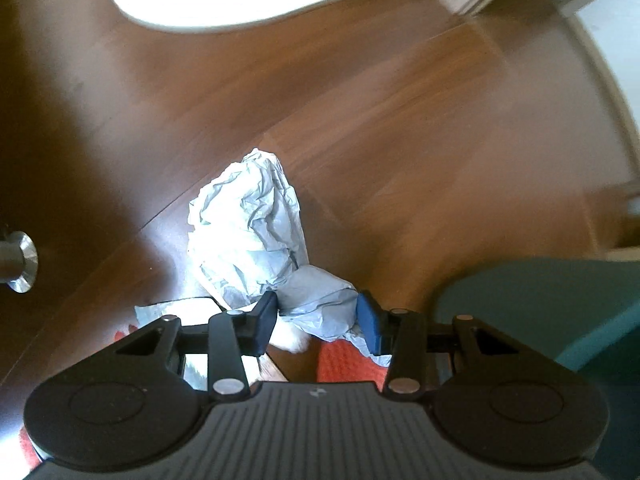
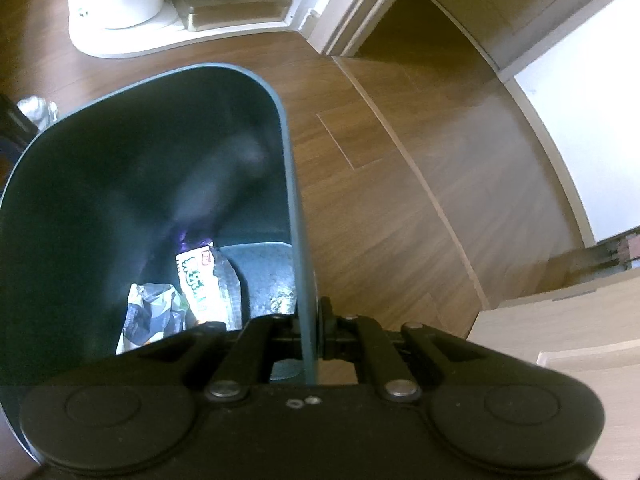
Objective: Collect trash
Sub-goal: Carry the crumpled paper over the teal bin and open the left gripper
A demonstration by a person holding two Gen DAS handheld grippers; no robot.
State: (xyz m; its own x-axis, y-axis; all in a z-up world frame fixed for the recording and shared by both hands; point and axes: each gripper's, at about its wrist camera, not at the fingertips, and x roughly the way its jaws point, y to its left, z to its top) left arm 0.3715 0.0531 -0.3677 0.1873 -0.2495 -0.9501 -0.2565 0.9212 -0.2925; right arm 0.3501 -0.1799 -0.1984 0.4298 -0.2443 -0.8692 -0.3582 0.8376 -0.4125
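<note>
My left tool (image 1: pixel 316 318) has a wad of crumpled paper (image 1: pixel 250 236) pinched between its two blue pads, the lower fold of the wad caught there and the bulk of it standing out ahead of the fingers over the wooden floor (image 1: pixel 400 120). The paper is pale, grey-white with a bluish cast, thin and heavily creased, bunched into an irregular lump with sharp ridges and soft shadows (more like tissue or wrapping paper than card). The pads press into it, half-way apart, the paper filling the gap.

My right tool (image 2: pixel 316 332) is clamped narrow on the rim of the dark green bin (image 2: pixel 288 152), one finger inside the wall and one outside. The bin is smooth plastic with rounded corners, its inside dark and slightly glossy. At the bottom lie a white wrapper with green print (image 2: pixel 196 276) and a crinkled foil-like wrapper (image 2: pixel 150 312), side by side and touching.

The floor is brown wood-look plank with a satin sheen. A white rounded base (image 2: pixel 120 36) stands at the far side, near a pale door frame (image 2: pixel 360 8). In the left view a teal edge of the bin (image 1: pixel 540 300) shows to the right of the tool, and something red and textured (image 1: pixel 344 364) lies beneath it; a metal knob (image 1: pixel 20 260) juts in at the left edge.
</note>
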